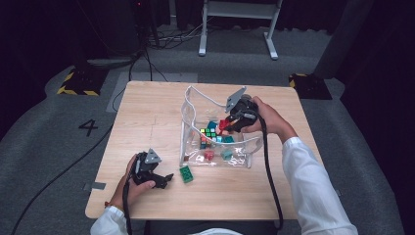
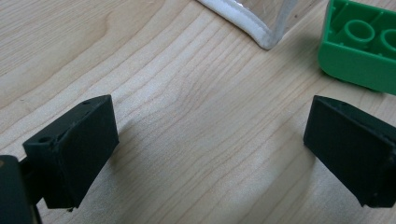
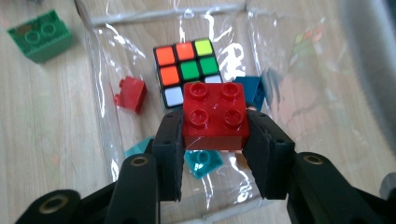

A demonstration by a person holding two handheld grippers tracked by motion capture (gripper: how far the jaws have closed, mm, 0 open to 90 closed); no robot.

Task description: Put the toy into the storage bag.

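Risk sits with your right gripper [image 3: 214,140]: its jaws pinch the red brick [image 3: 215,115] by two sides, above the clear bag [image 1: 244,147]. Let go early and it could bounce off the puzzle cube [image 3: 187,70] just beyond the jaws. Your left gripper [image 2: 210,154] is spread wide and empty, with the green brick [image 2: 359,44] ahead of its right jaw, untouched. No readable writing on the toys.

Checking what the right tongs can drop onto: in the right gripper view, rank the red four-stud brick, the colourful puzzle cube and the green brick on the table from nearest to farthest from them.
1. Red four-stud plastic brick: clamped in the right tongs.
2. Colourful puzzle cube: inside the clear plastic bag, beyond the brick.
3. Green plastic brick: outside the bag, upper left, on the wooden table.
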